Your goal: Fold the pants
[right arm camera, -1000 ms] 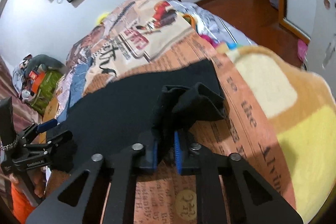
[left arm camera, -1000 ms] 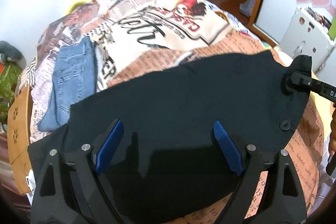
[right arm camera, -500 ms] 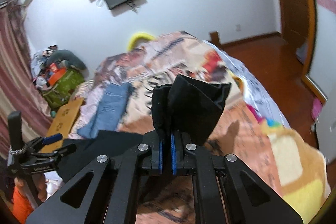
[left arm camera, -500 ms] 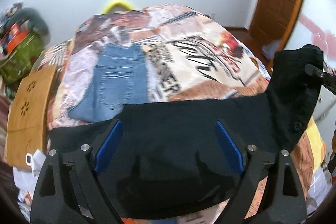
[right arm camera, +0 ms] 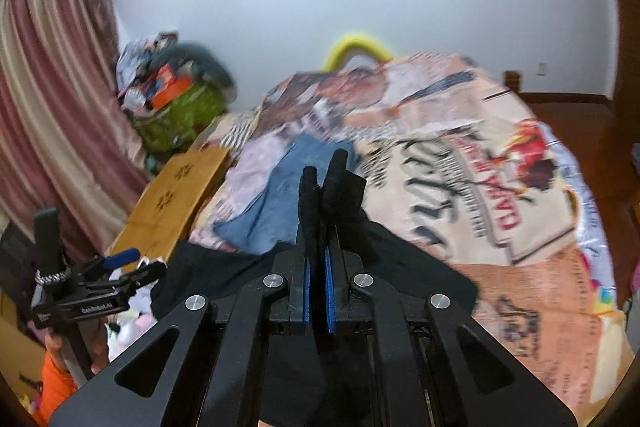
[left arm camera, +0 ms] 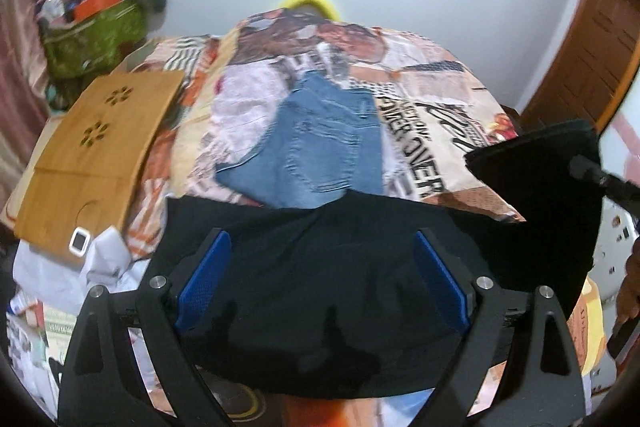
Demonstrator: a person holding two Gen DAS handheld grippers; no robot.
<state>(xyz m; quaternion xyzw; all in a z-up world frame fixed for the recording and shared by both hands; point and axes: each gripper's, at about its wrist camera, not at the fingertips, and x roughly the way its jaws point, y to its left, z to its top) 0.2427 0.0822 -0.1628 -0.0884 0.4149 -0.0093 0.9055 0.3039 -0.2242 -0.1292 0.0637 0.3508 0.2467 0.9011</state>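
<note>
The right gripper [right arm camera: 318,259] is pinching a bunched end of the black pants [left arm camera: 320,283] between its blue pads, jaws drawn tight on the cloth, and it is holding that end up in the air above the printed bedspread [right arm camera: 500,187]. The left gripper [left arm camera: 320,283] is standing wide apart, its two blue pads [left arm camera: 200,283] spread with nothing between them, poised just over the part of the pants that is lying flat on the near edge of the bedspread.

So the pants are running crosswise along that near edge, long axis side to side, one end raised on the right and draping down, the other end lying toward the wooden board [left arm camera: 96,155] on the left. Blue jeans [left arm camera: 320,147] are lying farther up the bedspread, their near end touching or slipping under the black cloth; I can't tell which.

The way I read it, the fold turns on that raised end travelling leftward, across the flat half. The right gripper is the one carrying it. The left one is nearer the flat half and looks best placed to pin it or take the far end.
</note>
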